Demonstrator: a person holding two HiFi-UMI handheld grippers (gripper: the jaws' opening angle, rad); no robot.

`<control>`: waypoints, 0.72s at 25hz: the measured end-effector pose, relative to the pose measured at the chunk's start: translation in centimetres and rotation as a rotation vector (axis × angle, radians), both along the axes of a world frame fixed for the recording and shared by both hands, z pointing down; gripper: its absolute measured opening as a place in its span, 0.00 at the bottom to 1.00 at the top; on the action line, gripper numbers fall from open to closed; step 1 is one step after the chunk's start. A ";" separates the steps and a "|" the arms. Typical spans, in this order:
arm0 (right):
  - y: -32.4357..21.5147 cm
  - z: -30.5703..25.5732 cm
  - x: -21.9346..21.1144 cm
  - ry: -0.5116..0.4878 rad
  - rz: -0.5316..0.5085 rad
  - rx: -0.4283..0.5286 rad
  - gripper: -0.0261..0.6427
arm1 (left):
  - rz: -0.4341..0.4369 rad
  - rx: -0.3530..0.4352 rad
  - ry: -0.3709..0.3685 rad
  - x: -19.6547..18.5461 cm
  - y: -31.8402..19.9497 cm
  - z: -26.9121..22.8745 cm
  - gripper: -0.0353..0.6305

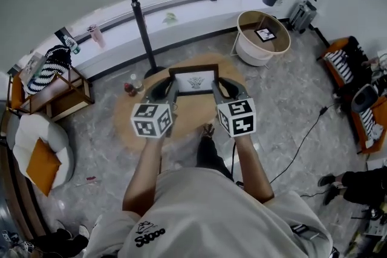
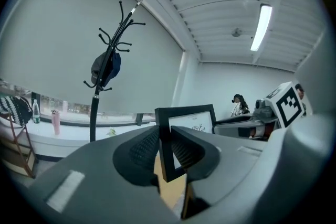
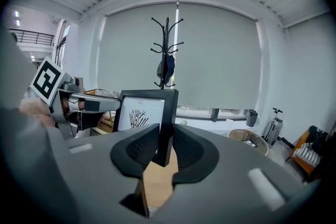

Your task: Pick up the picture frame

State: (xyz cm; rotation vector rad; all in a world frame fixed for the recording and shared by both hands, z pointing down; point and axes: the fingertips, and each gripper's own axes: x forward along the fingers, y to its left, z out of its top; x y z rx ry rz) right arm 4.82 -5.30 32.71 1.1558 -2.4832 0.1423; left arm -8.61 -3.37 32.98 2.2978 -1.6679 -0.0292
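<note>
The shirt (image 1: 199, 208) is showing a dark logo and a word near its hem, seemingly starting with "S" and ending in "ooo", too blurred to read surely. The cube (image 1: 151, 119) on the left tool (image 1: 172, 93) and the cube (image 1: 237, 116) on the right tool (image 1: 216, 91) are bearing black-and-white square markers. The frame (image 3: 169, 113) is displaying a drawing under tiny script, too small to read.

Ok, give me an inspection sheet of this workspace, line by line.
Surface: round wooden table, marble-look floor around it.
Job's things: picture frame upright, held at both side edges, apparently clear of the table.
Clutter: small bottles near the table's far left rim.
Grippers: left gripper jaws shut on the frame's left edge; right gripper jaws shut on its right edge.
Cables: black cable trailing over the floor at right.
Surroundings: coat stand behind the table; round tub beyond.
</note>
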 end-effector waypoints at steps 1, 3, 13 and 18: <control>0.2 -0.6 0.1 -0.010 -0.006 0.009 0.16 | -0.001 0.017 -0.012 0.1 0.2 -0.8 0.17; 0.6 -1.6 0.2 -0.025 -0.018 0.023 0.17 | -0.005 0.045 -0.033 0.2 0.8 -2.0 0.17; 3.1 -5.3 0.5 -0.083 -0.041 0.094 0.16 | -0.032 0.151 -0.085 0.5 3.7 -6.4 0.16; 4.7 -6.6 1.8 -0.101 -0.035 0.115 0.16 | -0.020 0.183 -0.100 1.7 5.1 -7.5 0.16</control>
